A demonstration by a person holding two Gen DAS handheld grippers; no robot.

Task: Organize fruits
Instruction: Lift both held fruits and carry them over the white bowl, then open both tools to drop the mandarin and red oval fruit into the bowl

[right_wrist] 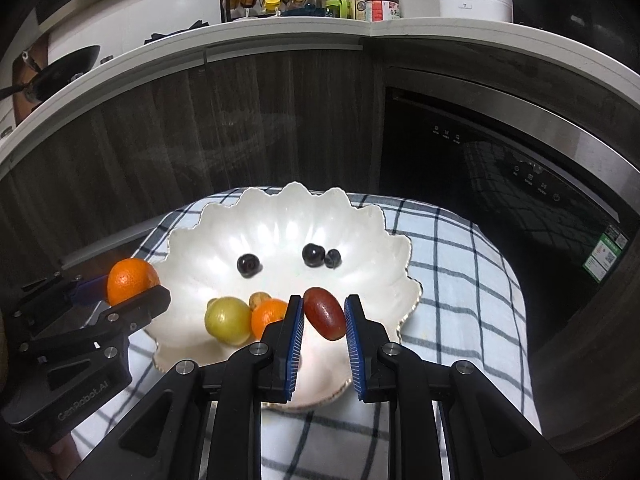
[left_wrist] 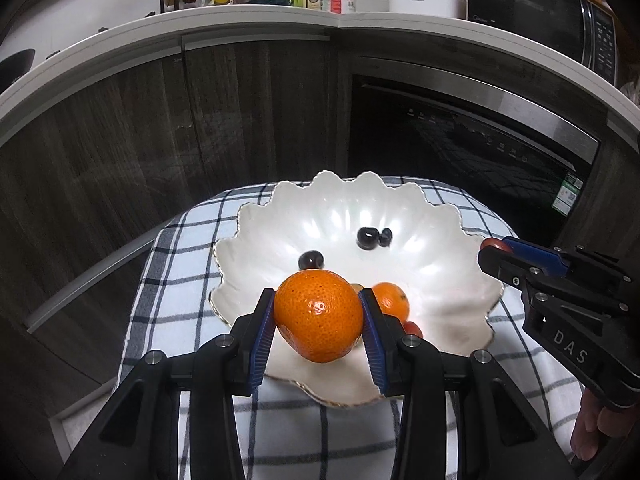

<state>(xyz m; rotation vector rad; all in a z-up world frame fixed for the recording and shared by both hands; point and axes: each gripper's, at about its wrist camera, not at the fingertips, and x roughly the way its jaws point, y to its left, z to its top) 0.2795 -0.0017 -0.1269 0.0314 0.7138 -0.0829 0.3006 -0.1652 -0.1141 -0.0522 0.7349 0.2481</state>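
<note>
A white scalloped bowl (left_wrist: 432, 248) sits on a checked cloth (left_wrist: 192, 248). My left gripper (left_wrist: 320, 312) is shut on a large orange (left_wrist: 318, 314) and holds it over the bowl's near left rim; it also shows in the right wrist view (right_wrist: 132, 300). My right gripper (right_wrist: 322, 316) is shut on a red oval fruit (right_wrist: 324, 314) over the bowl's near right side, and it shows in the left wrist view (left_wrist: 496, 252). In the bowl lie three dark cherries (right_wrist: 249, 265), a small orange (right_wrist: 267, 319), a green-yellow fruit (right_wrist: 227, 321) and a small brownish fruit (right_wrist: 259, 300).
The cloth covers a small table in front of dark wood cabinets (left_wrist: 120, 160) and a black dishwasher door (left_wrist: 480, 144). A white countertop (left_wrist: 280, 16) behind carries bottles, a wire rack, a rice cooker and a microwave. A pan (right_wrist: 64, 68) sits at the far left.
</note>
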